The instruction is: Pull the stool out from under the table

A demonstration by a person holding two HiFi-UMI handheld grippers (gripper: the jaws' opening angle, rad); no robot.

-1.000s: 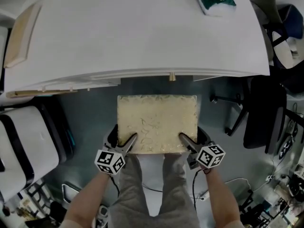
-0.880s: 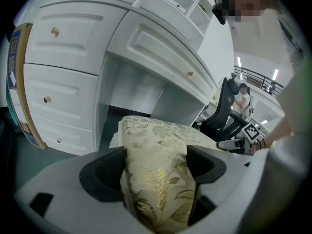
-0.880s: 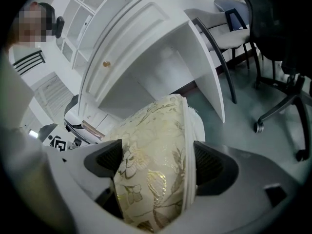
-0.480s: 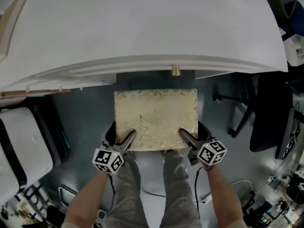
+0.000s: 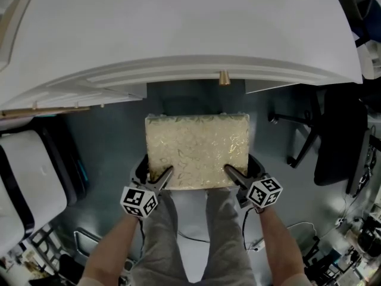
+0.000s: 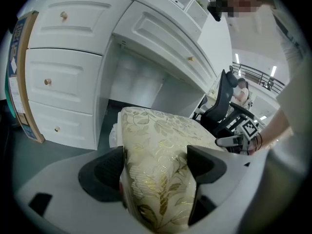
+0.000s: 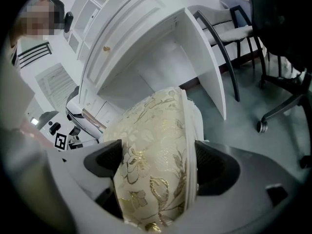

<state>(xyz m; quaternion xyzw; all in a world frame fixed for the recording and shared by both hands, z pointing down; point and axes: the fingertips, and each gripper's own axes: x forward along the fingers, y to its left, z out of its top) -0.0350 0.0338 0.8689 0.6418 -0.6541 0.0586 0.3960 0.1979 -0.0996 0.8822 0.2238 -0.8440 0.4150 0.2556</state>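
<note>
1. Table (image 5: 178, 34) is filling the top of our view, white.
2. Stool (image 5: 197, 151), cream with a gold leaf pattern, is standing just outside the table's edge.
3. We are clamping our left gripper (image 5: 155, 173) and right gripper (image 5: 241, 170) tight on the stool's near corners.

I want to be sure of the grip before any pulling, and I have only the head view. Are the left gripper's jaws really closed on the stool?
Observer: Yes. In its own view the left gripper has its jaws pressed on both faces of the gold-patterned stool.
Operator: And the right one?
Observer: The right gripper also has the stool's edge clamped between its jaws, with a white trim on one side.
Operator: What is beside the space under the table?
Observer: The left gripper view shows white drawers with small knobs, left of that space.
</note>
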